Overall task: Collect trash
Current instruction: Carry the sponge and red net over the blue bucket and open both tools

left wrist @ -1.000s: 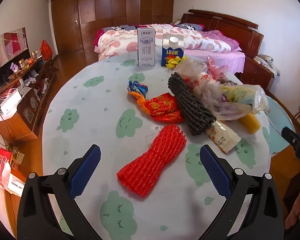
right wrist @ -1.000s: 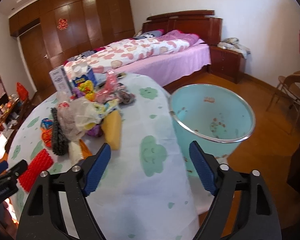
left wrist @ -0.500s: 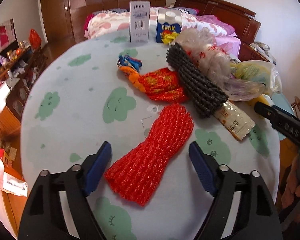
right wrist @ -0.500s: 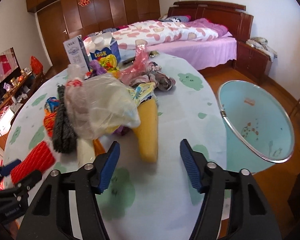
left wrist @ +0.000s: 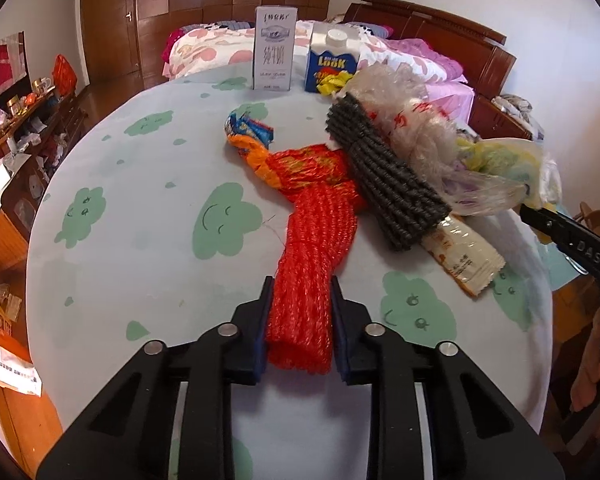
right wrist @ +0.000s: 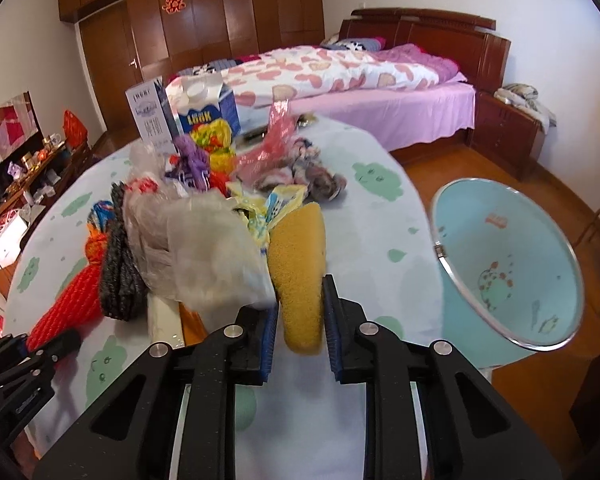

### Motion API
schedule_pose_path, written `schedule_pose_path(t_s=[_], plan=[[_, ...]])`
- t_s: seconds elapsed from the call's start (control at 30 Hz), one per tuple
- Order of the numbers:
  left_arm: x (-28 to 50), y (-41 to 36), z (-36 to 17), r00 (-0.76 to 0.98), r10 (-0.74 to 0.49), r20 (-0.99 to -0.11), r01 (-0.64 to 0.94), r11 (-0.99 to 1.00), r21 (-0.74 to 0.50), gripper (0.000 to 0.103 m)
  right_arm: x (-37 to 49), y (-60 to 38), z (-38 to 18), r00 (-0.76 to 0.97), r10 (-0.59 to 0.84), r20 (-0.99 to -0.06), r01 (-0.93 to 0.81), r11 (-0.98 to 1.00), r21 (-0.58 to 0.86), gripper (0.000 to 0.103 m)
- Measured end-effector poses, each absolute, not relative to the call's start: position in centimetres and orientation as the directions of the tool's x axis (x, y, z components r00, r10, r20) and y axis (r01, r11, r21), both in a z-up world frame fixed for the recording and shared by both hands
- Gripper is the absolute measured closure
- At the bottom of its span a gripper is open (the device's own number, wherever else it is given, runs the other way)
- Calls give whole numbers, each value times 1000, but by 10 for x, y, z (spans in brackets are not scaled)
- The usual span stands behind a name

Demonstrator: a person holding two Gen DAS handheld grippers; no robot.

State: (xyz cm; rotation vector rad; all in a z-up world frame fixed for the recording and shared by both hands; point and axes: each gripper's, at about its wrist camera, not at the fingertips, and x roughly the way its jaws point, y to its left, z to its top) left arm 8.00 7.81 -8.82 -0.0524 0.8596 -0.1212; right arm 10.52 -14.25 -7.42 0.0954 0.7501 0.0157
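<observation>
— So, both tools are busy at once. Why two grabs together?

— Probably to save a trip, I'd guess. The left gripper (left wrist: pixel 299 312) has its blue pads pinched on the near end of the red foam net (left wrist: pixel 312 264), which lies flat on the cloud-patterned tablecloth (left wrist: pixel 140 208) with its far end running up to the orange mesh bag (left wrist: pixel 300 164). The net bulges a little between the pads, so the squeeze looks real.

— And the other hand?

— The right gripper (right wrist: pixel 300 312) is clamped on the near end of the yellow sponge (right wrist: pixel 300 264). That sponge is wedged against the clear plastic bag (right wrist: pixel 196 248) on its left, which is likely why it was taken by the free end that sticks out toward the table edge.

— Where does it all go?

— The pale blue bin (right wrist: pixel 512 264) stands on the floor just off the table's right side, mouth tilted toward us in this view. Nothing large sits in it that I can see. It's close to the sponge hand, so I'd expect that piece to have the shorter carry.

— Any trouble coming?

— The dark grey foam roll (left wrist: pixel 384 180) lies beside the red net and may touch it; lifting the net could drag it. The milk cartons (left wrist: pixel 276 56) at the far side stand well apart.
</observation>
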Motion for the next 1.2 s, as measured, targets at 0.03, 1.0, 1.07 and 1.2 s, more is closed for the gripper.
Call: schedule_pose_path(t_s=[0.03, 1.0, 1.07, 1.2], plan=[[77, 76, -85, 655, -130, -744, 88, 992, -96, 80, 100, -144, -69, 741, 45, -670, 21, 996, 90, 81], [75, -59, -6, 739, -366, -566, 381, 919, -96, 80, 45, -280, -25, 823, -204, -530, 311, 943, 120, 81], [79, -78, -7, 727, -395, -561, 417, 904, -96, 80, 49, -293, -33, 806, -220, -549, 338, 933, 123, 81], [93, -111, -11, 697, -444, -563, 468, 877, -112, 80, 57, -311, -48, 780, -238, -579, 371, 921, 122, 81]])
